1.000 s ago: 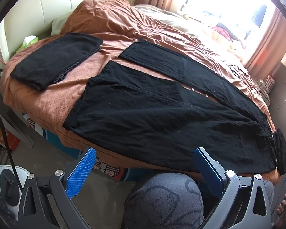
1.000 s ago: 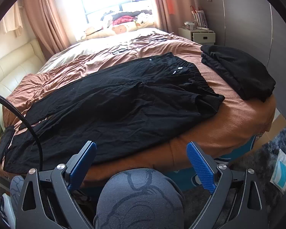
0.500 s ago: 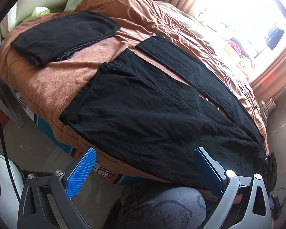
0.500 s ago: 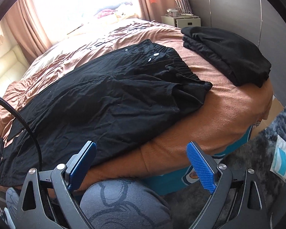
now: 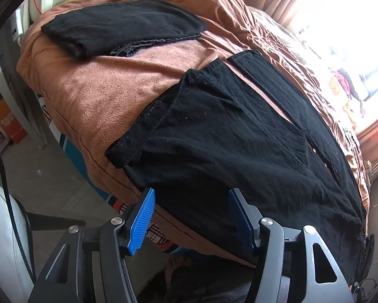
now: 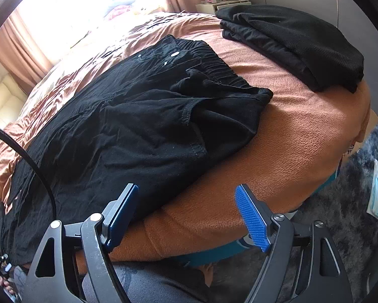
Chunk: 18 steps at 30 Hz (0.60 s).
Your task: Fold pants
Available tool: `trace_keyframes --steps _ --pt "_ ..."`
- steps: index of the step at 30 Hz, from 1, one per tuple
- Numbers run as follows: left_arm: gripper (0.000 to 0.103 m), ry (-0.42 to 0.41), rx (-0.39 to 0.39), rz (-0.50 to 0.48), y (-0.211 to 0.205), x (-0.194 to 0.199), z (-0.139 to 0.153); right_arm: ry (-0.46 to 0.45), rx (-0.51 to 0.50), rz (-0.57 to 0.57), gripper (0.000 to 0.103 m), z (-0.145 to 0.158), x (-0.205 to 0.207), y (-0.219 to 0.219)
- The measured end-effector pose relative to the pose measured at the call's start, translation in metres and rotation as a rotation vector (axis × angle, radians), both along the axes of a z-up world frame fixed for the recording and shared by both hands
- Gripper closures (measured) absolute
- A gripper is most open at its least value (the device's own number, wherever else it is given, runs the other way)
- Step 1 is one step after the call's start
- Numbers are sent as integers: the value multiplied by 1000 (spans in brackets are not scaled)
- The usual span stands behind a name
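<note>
the pants [image 5: 239,136] lie spread flat on the bed [image 5: 108,96], black on a brown blanket; the two legs run apart toward the hems, with a strip of blanket showing between them; the near hem sits at the bed's edge, its corner slightly turned over; in the right wrist view the pants [image 6: 138,126] show their elastic waistband and buttons toward the far side, the near side bunched in soft folds close to the bed [image 6: 289,126] edge; the left gripper [image 5: 191,217] hangs low over the near leg just by the hem, its jaws partly apart and just now closing, black cloth seen between them, though i cannot tell whether the pads press it; the right gripper [image 6: 186,217] hangs at the bed's edge near the waist end, its jaws wide but just now closing, the pants' edge and bare blanket between them, nothing gripped; a folded black garment [image 5: 123,27] lies beyond the hems near the headboard; another folded black pile [image 6: 294,43] lies past the waistband; a person's knee [image 6: 143,282] in grey patterned cloth shows below the right gripper.
</note>
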<state>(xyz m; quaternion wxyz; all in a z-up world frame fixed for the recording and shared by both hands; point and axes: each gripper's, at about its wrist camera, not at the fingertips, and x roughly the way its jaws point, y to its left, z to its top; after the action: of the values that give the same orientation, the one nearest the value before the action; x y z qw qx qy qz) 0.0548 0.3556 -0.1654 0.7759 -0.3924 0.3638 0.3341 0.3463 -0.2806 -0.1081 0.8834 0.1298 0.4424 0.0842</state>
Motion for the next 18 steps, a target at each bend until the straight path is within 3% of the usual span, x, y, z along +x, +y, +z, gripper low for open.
trace_keyframes --steps 12,18 --pt "41 -91 -48 42 6 -16 -15 40 58 -13 25 -15 10 -16" --pt "45 -158 27 62 7 -21 2 45 82 -26 25 -21 14 -24"
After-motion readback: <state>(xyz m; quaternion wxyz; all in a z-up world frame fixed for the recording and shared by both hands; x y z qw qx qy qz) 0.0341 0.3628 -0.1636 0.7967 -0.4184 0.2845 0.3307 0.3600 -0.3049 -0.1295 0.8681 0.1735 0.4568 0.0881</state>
